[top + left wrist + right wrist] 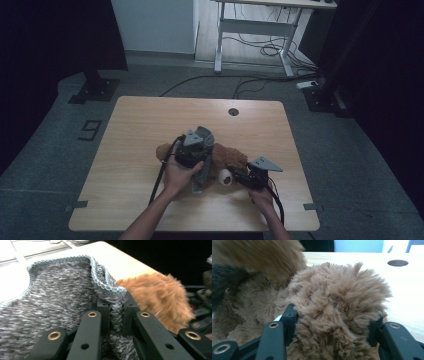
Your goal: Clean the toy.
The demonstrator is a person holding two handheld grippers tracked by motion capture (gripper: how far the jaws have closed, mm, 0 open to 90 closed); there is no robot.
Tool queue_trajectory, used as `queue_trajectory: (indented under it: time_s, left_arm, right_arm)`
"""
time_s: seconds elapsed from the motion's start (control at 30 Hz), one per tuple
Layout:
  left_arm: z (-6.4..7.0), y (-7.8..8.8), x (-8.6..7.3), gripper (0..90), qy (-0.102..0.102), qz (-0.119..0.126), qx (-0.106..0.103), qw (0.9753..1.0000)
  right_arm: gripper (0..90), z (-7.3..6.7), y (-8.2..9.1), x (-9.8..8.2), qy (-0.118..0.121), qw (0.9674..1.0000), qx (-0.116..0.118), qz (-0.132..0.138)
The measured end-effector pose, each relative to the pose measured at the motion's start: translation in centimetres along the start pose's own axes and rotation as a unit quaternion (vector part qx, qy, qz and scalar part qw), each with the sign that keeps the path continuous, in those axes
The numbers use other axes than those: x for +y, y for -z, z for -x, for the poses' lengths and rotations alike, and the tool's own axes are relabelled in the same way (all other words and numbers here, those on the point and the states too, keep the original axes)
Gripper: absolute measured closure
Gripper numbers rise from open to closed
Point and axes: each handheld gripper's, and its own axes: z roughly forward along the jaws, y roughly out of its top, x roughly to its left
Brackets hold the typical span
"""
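Grey knitted garment (57, 300), its braided hem pinched tight between my left gripper (113, 308) fingers, drapes just left of them; the brown plush bear (337, 312) lies on the wooden table (140, 120), one furry limb clamped between my right gripper (332, 322) fingers.
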Motion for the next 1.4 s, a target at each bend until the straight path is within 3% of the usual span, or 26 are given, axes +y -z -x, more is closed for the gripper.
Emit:
queue_trajectory:
  time_s: [0.13, 0.23, 0.33, 0.43, 0.5, 0.6, 0.7, 0.77, 0.9, 1.07, 1.13, 1.17, 1.23, 1.4]
  left_arm:
    - [1.3, -2.1, 0.2, 80.0, -0.019, -0.019, 0.002, 0.9996]
    - [0.8, -2.3, -0.2, 80.0, -0.009, -0.022, 0.002, 0.9997]
    - [-0.4, -1.7, -0.9, 80.1, -0.004, -0.035, 0.023, 0.9991]
    - [-2.7, -0.4, -2.6, 80.3, 0.026, -0.028, 0.014, 0.9992]
    - [-3.7, 0.9, -3.3, 80.3, 0.036, -0.022, 0.012, 0.999]
    - [-5.3, 3.3, -3.9, 80.3, 0.036, -0.018, 0.041, 0.9984]
    - [-7.3, 5.1, -5.1, 80.3, 0.062, -0.015, 0.06, 0.9961]
    - [-8.2, 5.6, -6.3, 80.3, 0.069, -0.022, 0.074, 0.9947]
    - [-8.9, 6.4, -7.2, 80.4, 0.088, -0.013, 0.075, 0.9933]
    - [-7.4, 7.0, -5.3, 80.4, 0.074, 0.011, 0.064, 0.9952]
    - [-6.3, 6.8, -4.0, 80.3, 0.056, 0.015, 0.055, 0.9968]
    - [-5.3, 6.4, -3.0, 80.2, 0.037, 0.012, 0.052, 0.9979]
    - [-4.1, 5.7, -2.1, 80.2, 0.023, 0.011, 0.045, 0.9987]
    - [-1.6, 3.1, -0.1, 80.2, 0.008, 0.003, 0.017, 0.9998]
  right_arm:
    - [45.1, 0.0, 0.0, 0.0, 0.0, 1.0, 0.001, -0.001]
    - [45.0, 0.2, 0.0, 0.0, -0.001, 1.0, 0.001, -0.001]
    - [44.9, 0.1, 0.0, 0.0, -0.002, 1.0, 0.0, 0.0]
    - [44.9, 0.1, 0.0, 0.0, -0.001, 1.0, 0.0, -0.001]
    - [44.9, 0.0, 0.0, 0.0, 0.004, 1.0, 0.0, -0.001]
    - [44.9, -0.1, 0.0, 0.0, 0.006, 1.0, -0.001, -0.001]
    - [44.8, 0.0, -0.1, 0.0, 0.001, 1.0, 0.001, 0.0]
    - [44.8, 0.0, -0.1, 0.0, 0.001, 1.0, 0.0, 0.0]
    - [44.7, -0.1, -0.1, 0.0, 0.002, 1.0, -0.001, 0.0]
    - [44.8, 0.1, -0.1, 0.0, -0.004, 1.0, 0.0, 0.001]
    - [44.7, 0.1, -0.1, 0.0, -0.006, 1.0, 0.0, 0.001]
    - [44.6, 0.1, -0.1, 0.0, -0.006, 1.0, 0.0, 0.001]
    - [44.6, 0.1, -0.1, 0.0, -0.006, 1.0, -0.002, 0.002]
    - [44.5, 0.1, -0.1, 0.0, -0.006, 1.0, -0.003, 0.003]
